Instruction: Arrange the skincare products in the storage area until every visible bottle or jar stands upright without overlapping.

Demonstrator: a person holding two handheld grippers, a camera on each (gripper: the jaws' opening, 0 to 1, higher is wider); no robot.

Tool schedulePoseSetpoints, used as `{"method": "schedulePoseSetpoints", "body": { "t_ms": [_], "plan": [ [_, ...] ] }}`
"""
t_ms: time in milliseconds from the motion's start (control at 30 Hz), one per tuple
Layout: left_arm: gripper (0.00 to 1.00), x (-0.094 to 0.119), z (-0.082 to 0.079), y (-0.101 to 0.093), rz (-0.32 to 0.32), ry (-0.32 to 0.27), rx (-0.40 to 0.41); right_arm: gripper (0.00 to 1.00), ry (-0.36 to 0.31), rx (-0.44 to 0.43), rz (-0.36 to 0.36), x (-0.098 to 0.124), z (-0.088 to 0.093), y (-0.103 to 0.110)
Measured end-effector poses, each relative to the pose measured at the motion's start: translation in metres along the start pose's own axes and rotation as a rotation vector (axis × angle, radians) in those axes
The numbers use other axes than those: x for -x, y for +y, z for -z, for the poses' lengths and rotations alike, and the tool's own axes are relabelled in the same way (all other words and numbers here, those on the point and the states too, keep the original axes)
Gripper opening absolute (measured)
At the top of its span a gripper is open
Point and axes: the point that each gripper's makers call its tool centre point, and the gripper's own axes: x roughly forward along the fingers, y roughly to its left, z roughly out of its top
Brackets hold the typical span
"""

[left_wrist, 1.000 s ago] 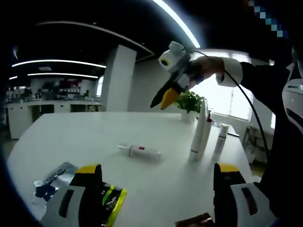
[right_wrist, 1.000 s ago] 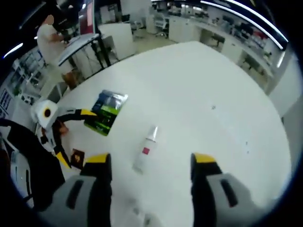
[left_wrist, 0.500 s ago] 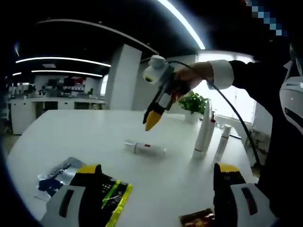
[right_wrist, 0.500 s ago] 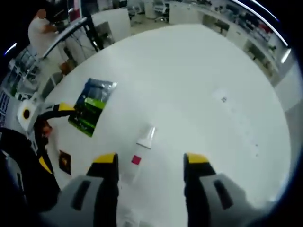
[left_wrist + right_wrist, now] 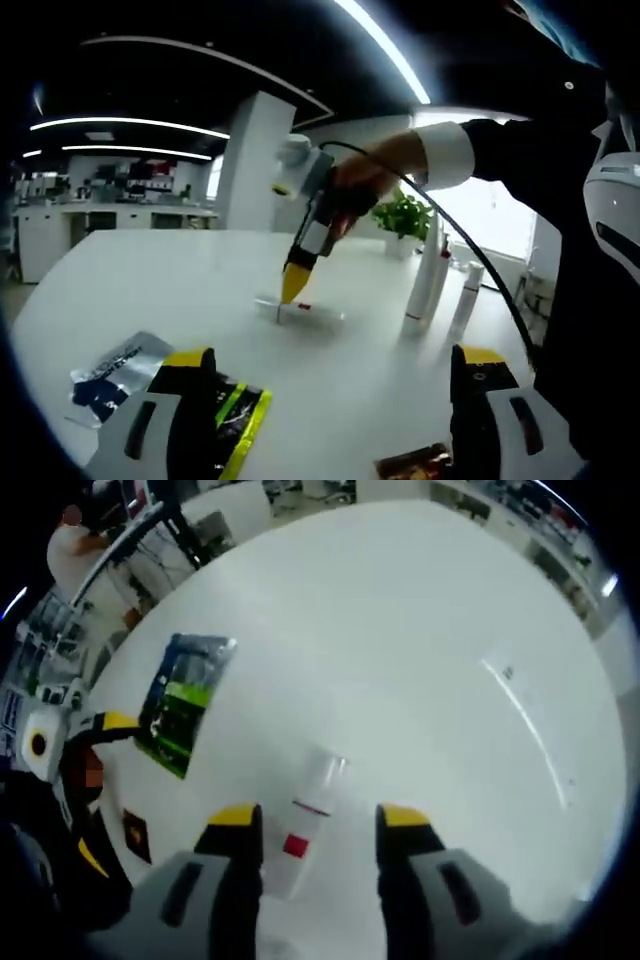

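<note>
Skincare tube, white with a red label, lies flat on the white table between the spread jaws of the right gripper. It looks light, smooth, likely slippery; grasp mid-body. Left gripper hangs open.

A small white tube with a red label lies flat on the white table, cap end pointing away in the right gripper view. Two taller white bottles (one slimmer) stand upright near each other, well apart from it.
</note>
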Motion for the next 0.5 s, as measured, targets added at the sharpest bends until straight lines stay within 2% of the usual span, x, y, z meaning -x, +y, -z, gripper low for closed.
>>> {"method": "schedulePoseSetpoints", "body": {
  "t_ms": [67,200,367,500],
  "plan": [
    [0.99,-0.001,0.000,-0.002,0.009,0.001,-0.002,0.34,0.002,-0.014,0.005,-0.005,-0.001,-0.001],
    [0.99,-0.003,0.001,-0.005,0.020,0.006,-0.004,0.33,0.013,-0.016,0.006,-0.012,-0.004,-0.002],
    [0.98,-0.006,0.006,-0.010,0.035,0.018,-0.004,0.26,0.024,-0.026,0.014,-0.015,-0.004,-0.003],
    [0.97,-0.006,0.004,-0.012,0.040,0.009,-0.002,0.26,0.035,-0.023,0.010,-0.017,-0.003,-0.001]
  ]
}}
